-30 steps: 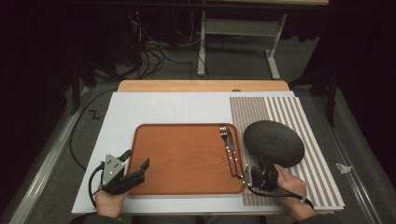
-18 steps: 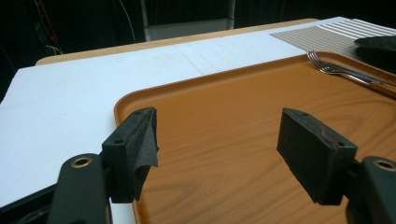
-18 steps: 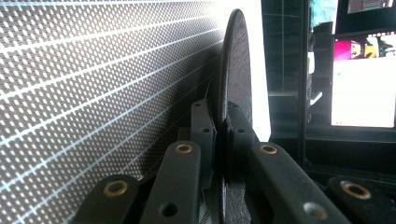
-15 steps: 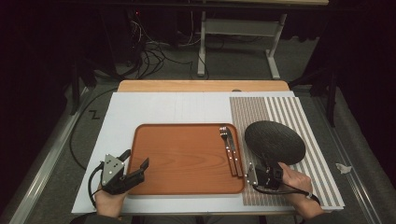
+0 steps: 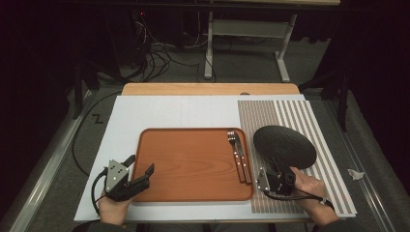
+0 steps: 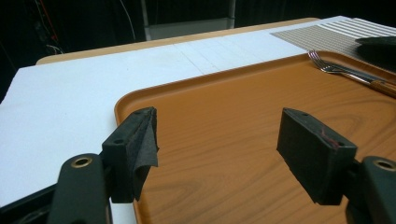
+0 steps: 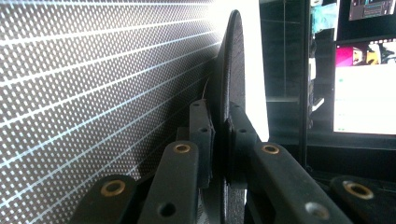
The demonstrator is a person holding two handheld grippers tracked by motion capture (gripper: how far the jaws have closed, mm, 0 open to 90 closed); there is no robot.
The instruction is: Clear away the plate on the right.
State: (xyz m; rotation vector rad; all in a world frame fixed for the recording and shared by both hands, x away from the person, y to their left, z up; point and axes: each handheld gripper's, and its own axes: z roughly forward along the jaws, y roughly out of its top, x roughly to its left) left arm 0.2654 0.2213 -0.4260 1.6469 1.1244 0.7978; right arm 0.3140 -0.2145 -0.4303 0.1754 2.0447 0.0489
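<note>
Since half a second ago little has shifted: the right gripper point(image 5: 273, 177) keeps its clamp on the dark plate point(image 5: 284, 146), which sits about where it was over the striped placemat point(image 5: 314, 121), while the left gripper point(image 5: 140, 173) stays put at the near left corner of the wooden tray point(image 5: 188, 164).

Starting at the left, that gripper's jaws stand wide apart with nothing between them; its own view has bare tray surface in the gap between the black pads point(image 6: 140, 140) and the white table cover point(image 6: 60, 107) off beyond the left jaw. Ahead and to the right of those jaws lie a fork point(image 6: 336, 65) and a wooden-handled piece beside it, along the tray's right edge.

Further right, the plate is round, matte and near black. From above it reads as a broad tilted disc just past the right jaws. The right gripper view shows it edge-on instead: a thin dark rim point(image 7: 231, 70) running up from the jaws, which press on it from both sides near its nearer edge, with the placemat's dotted weave point(image 7: 93, 84) to one side.
</note>
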